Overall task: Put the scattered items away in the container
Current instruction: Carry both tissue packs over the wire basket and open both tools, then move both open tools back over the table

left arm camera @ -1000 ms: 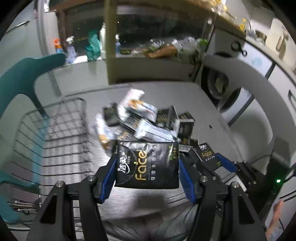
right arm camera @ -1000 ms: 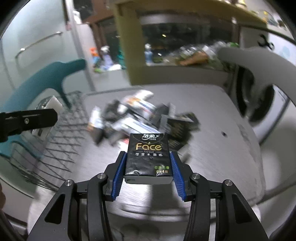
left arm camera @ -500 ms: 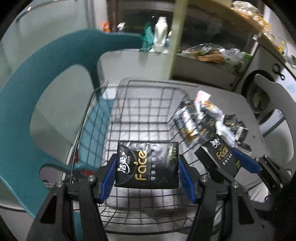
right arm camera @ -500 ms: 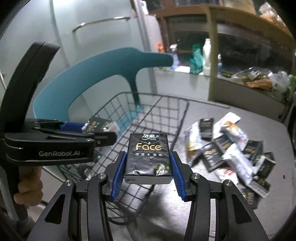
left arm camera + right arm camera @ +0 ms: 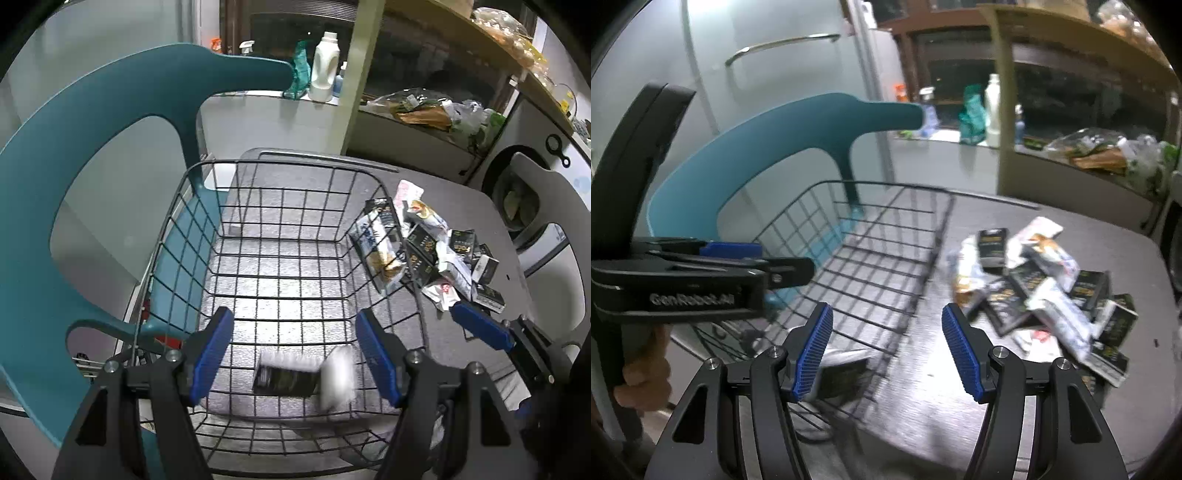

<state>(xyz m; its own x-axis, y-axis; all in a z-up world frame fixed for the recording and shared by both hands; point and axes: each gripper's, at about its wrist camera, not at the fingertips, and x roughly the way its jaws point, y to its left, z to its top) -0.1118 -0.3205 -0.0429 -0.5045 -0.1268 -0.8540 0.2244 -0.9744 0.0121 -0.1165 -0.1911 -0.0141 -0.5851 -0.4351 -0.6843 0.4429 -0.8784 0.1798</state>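
Note:
A black wire basket (image 5: pixel 295 162) stands on the grey table, directly under my left gripper (image 5: pixel 293 325). Its jaws are opening and nothing is between them. Below them a blurred black tissue pack (image 5: pixel 284 376) with a white smear beside it lies low in the basket. My right gripper (image 5: pixel 886 317) hangs over the basket's (image 5: pixel 886 184) near right rim, jaws opening and empty, with a blurred pack (image 5: pixel 842 369) under its left finger. To the right of the basket, tissue packs and snack wrappers (image 5: pixel 424 254) (image 5: pixel 1052 291) lie in a pile. The left gripper (image 5: pixel 701 273) shows at the left, held by a hand (image 5: pixel 642 373).
A teal chair (image 5: pixel 92 147) stands close behind and left of the basket. A shelf with a white bottle (image 5: pixel 325 66) and bags runs along the back. A washing machine (image 5: pixel 517 206) and a grey chair back stand at the right. A fridge door (image 5: pixel 757 92) is at the far left.
Both grippers swung left from the pile to over the basket, each holding a black tissue pack. Both have now opened, and the packs have dropped into the basket.

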